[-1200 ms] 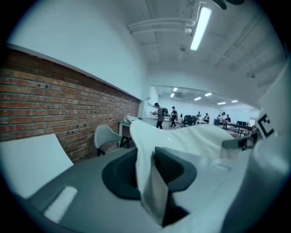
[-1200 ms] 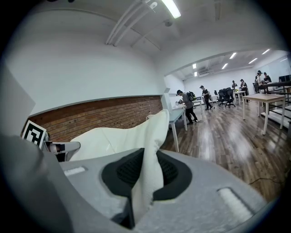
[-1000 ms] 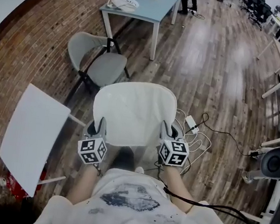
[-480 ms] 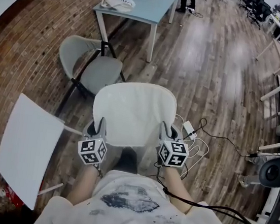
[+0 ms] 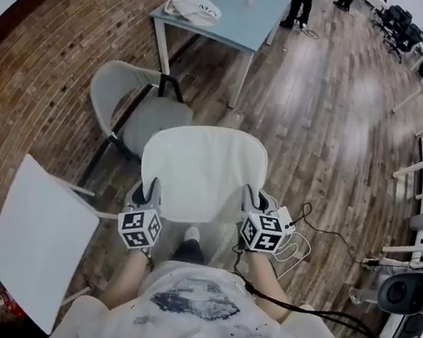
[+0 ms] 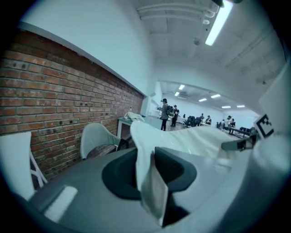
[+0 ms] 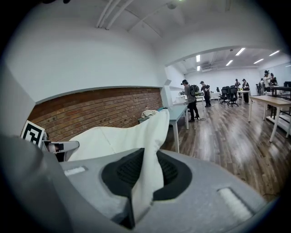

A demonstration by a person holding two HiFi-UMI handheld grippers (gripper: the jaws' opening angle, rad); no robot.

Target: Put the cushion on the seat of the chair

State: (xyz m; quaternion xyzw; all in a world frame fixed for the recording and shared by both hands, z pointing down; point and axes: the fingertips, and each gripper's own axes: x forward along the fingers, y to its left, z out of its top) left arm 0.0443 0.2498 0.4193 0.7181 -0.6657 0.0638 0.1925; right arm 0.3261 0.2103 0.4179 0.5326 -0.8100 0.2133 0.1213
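The cushion (image 5: 202,172) hangs level in front of the person, its near left corner pinched in the left claw (image 5: 149,192) and its near right corner in the right claw (image 5: 253,201). Just beyond its far left edge stands the chair (image 5: 138,108), its back toward the brick wall (image 5: 45,81) on the left, and beyond the chair is the counter (image 5: 239,21) with a bundle (image 5: 192,7) on its left end. A board (image 5: 40,235) stands on the floor (image 5: 333,126) to the person's left, near the wall, and cables (image 5: 299,234) lie on the floor just right of the right claw.

White cushion (image 5: 202,172) hangs flat, aloft, near the grey chair (image 5: 155,117).
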